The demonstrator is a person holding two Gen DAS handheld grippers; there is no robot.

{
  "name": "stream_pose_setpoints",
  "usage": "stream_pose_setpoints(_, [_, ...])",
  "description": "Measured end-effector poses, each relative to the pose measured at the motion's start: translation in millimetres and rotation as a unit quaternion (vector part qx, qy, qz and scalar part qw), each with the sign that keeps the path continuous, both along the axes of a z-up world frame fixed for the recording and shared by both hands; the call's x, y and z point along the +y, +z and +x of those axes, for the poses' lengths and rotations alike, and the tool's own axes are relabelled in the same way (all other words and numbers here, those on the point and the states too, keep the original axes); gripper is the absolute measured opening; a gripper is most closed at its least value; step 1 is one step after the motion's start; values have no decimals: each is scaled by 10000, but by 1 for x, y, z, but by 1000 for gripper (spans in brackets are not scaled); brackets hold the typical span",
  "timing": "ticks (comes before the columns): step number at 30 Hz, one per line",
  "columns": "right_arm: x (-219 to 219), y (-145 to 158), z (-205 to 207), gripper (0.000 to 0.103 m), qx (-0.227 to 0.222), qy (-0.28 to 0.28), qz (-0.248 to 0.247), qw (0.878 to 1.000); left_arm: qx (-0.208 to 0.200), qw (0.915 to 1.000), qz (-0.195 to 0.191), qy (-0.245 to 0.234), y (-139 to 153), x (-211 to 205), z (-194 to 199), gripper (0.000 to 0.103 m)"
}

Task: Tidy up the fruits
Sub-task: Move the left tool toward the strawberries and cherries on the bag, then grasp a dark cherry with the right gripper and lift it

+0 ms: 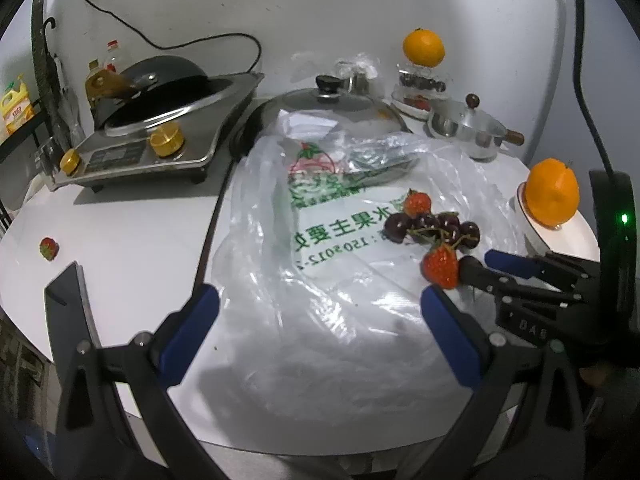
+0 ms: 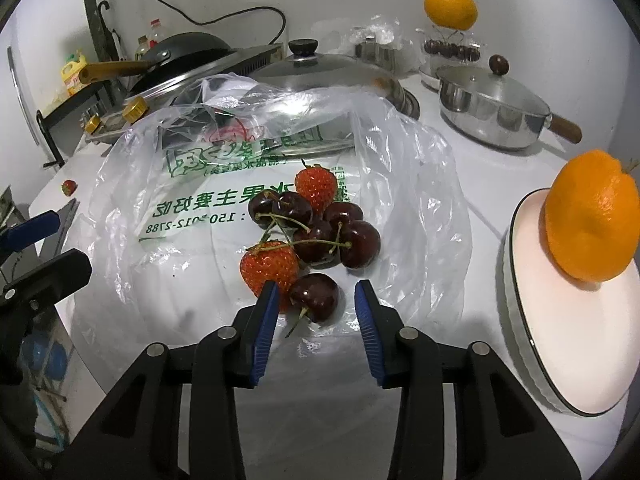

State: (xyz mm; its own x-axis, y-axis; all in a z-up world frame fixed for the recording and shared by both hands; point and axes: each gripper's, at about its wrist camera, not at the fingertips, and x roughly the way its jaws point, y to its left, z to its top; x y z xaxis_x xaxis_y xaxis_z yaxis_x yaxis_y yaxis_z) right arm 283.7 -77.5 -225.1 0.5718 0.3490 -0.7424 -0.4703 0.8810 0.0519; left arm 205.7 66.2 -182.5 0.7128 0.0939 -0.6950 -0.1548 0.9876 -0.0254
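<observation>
A clear plastic bag (image 2: 192,248) printed in green lies flat on the white table. On it sit several dark cherries (image 2: 320,228) and two strawberries (image 2: 269,266) (image 2: 316,186). My right gripper (image 2: 316,292) is open, its blue pads on either side of one lone cherry (image 2: 315,297), not touching it. An orange (image 2: 592,216) rests on a white plate (image 2: 560,352) at right. My left gripper (image 1: 320,296) is open and empty above the near part of the bag (image 1: 320,320). The right gripper (image 1: 480,268) shows beside a strawberry (image 1: 440,266) in the left wrist view.
A lone strawberry (image 1: 49,248) lies far left on the table. An induction stove with a black wok (image 1: 160,88), a lidded pan (image 1: 332,108), a small steel pot (image 2: 492,108), and a stand with an orange (image 2: 450,6) over cherries line the back wall.
</observation>
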Motion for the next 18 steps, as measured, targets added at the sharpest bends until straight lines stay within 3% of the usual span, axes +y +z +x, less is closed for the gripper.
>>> stream_pose_setpoints(18, [-9,-6,5,31,184,241,319,9990,103,9998,160,-103,-1,-17,12,101])
